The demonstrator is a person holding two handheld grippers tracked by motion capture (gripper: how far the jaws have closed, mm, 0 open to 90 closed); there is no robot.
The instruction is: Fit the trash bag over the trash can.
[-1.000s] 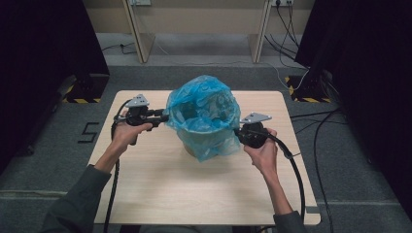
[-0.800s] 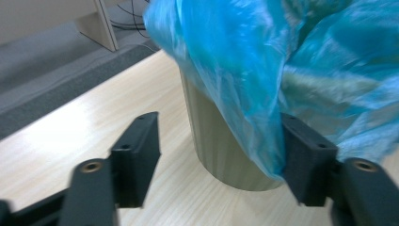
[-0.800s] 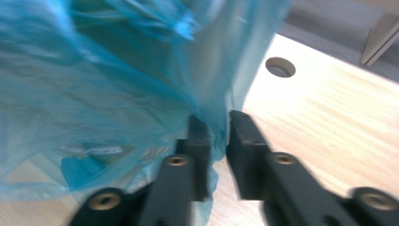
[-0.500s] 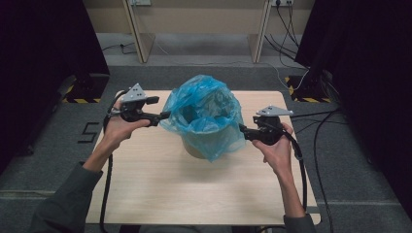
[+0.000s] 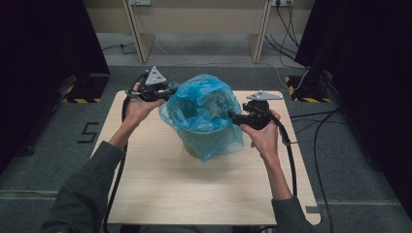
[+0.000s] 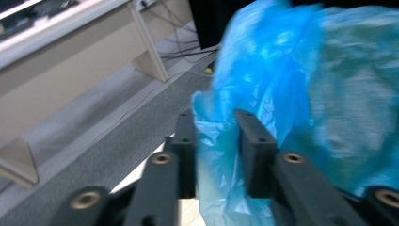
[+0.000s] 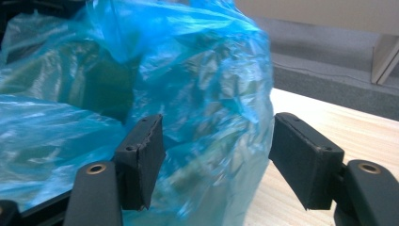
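A blue plastic bag lines a tan bin at the middle of the wooden table. Its rim stands up, crumpled. At the bag's back left edge my left gripper is shut on a fold of the film. In the left gripper view the bag is bunched between the jaws of that gripper. My right gripper is at the bag's right rim, open. In the right gripper view its jaws stand wide apart with the bag's side between them.
Black curtains close in both sides. Cables run over the grey floor on the right. Pale furniture legs stand beyond the table's far edge. Bare tabletop lies in front of the bin and to its right.
Both hands have moved away from the person. The left gripper has risen and drawn the bag's left rim up and back. The right gripper swung out, then came in to the rim.
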